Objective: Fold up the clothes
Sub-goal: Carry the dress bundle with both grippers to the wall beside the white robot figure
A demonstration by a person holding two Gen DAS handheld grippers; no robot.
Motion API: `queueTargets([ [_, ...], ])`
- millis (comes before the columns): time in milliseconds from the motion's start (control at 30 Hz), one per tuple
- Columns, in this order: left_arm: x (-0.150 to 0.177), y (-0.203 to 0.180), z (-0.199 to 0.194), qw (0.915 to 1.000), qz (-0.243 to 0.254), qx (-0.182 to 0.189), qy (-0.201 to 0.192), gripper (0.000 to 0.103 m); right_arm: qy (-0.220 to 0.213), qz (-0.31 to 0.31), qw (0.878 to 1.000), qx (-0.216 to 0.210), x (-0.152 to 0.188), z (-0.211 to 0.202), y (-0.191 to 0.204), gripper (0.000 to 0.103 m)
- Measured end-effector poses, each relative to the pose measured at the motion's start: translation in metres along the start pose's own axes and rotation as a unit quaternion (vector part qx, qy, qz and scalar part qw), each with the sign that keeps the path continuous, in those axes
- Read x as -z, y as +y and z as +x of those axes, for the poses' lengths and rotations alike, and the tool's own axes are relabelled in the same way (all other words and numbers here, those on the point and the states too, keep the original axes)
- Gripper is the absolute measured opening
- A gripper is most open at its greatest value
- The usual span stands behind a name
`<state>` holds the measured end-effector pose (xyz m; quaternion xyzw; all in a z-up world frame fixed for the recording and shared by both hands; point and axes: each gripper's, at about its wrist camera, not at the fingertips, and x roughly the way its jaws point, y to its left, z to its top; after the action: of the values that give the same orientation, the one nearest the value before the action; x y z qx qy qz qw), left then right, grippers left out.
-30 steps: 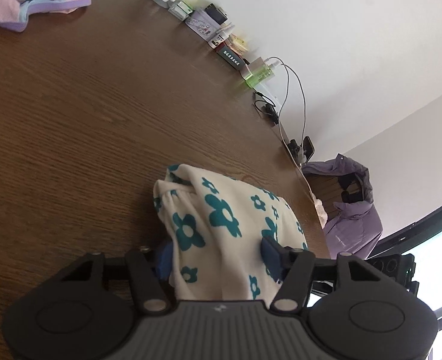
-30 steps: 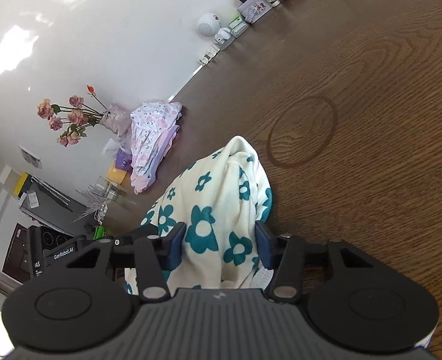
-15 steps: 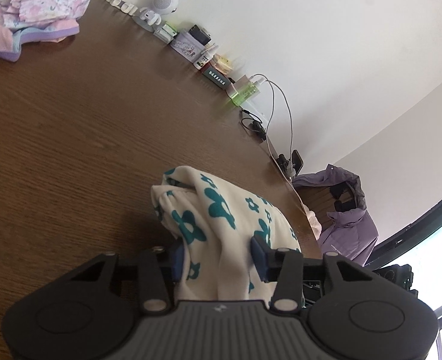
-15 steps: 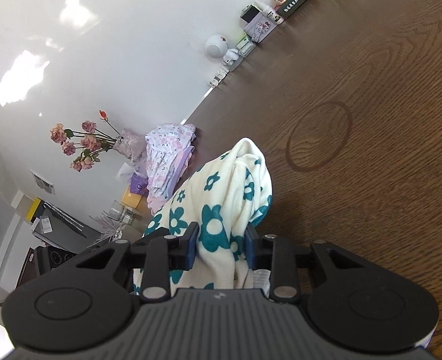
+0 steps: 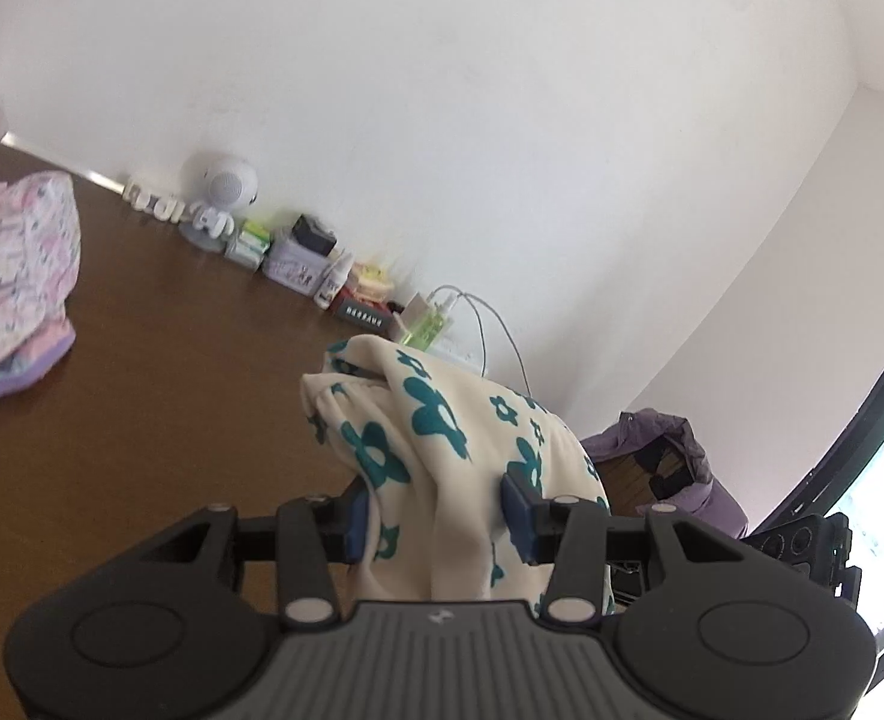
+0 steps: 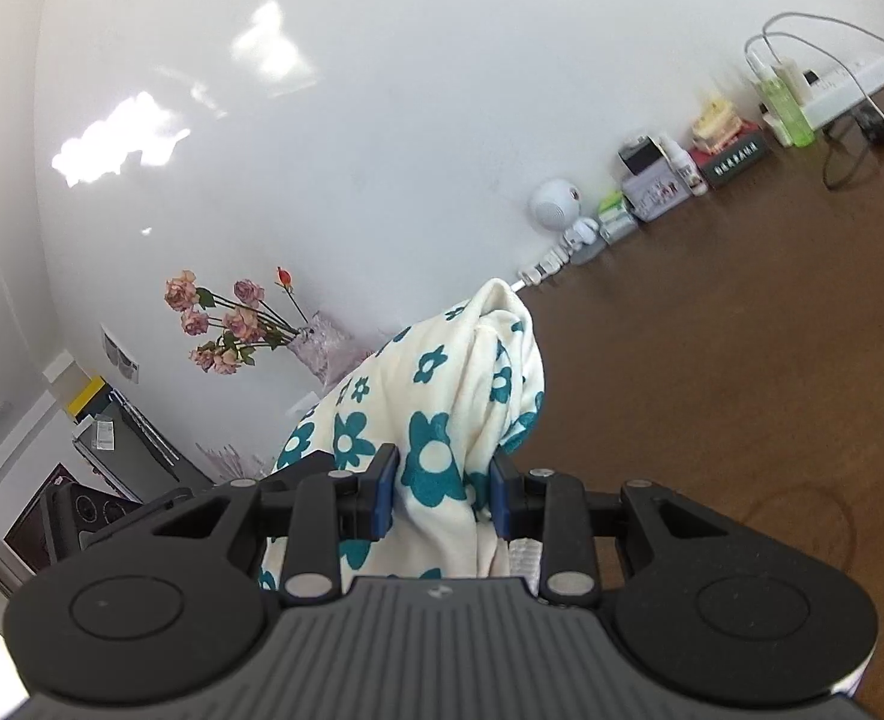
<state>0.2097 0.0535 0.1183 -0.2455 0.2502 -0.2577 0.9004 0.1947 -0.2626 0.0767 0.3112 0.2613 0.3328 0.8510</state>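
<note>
Lifting floral garment (image 5: 442,450) off table (image 5: 172,420) since earlier | left gripper (image 5: 436,510) clamped on it | right gripper (image 6: 442,492) likewise, both tightened

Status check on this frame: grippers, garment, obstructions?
Left gripper and right gripper both clamped on the floral garment. Garment bunched between the pads. Nothing obstructing; pink clothes pile off aside.

The right tongs (image 6: 439,495) have just been closing and now pinch a bunched fold of cream cloth with teal flowers (image 6: 442,396), raised clear of the brown tabletop (image 6: 742,360). Behind it, pink roses stand in a vase (image 6: 316,345). Boxes and bottles (image 6: 670,177) line the white wall (image 6: 382,120).
</note>
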Motion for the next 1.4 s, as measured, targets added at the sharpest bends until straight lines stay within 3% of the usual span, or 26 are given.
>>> queueTargets([
  [267, -0.083, 0.019, 0.086, 0.9992, 0.015, -0.034, 0.011, 0.043, -0.012, -0.007, 1.0, 0.021, -0.097, 0.066, -0.034, 0.03],
  [400, -0.106, 0.042, 0.138, 0.998, 0.005, -0.062, 0.011, 0.042, -0.014, -0.009, 0.999, 0.051, -0.134, 0.113, -0.057, 0.03],
  [567, -0.13, 0.082, 0.207, 0.9973, -0.021, -0.069, 0.012, 0.042, -0.003, 0.028, 0.999, 0.046, -0.174, 0.175, -0.114, 0.03],
  [1000, -0.148, 0.184, 0.346, 0.9918, -0.089, -0.085, 0.036, 0.042, 0.005, 0.076, 0.994, 0.081, -0.209, 0.29, -0.23, 0.03],
  [1400, -0.142, 0.2, 0.386, 0.9891, -0.068, -0.122, 0.046, 0.042, 0.01, 0.081, 0.991, 0.106, -0.203, 0.325, -0.273, 0.029],
])
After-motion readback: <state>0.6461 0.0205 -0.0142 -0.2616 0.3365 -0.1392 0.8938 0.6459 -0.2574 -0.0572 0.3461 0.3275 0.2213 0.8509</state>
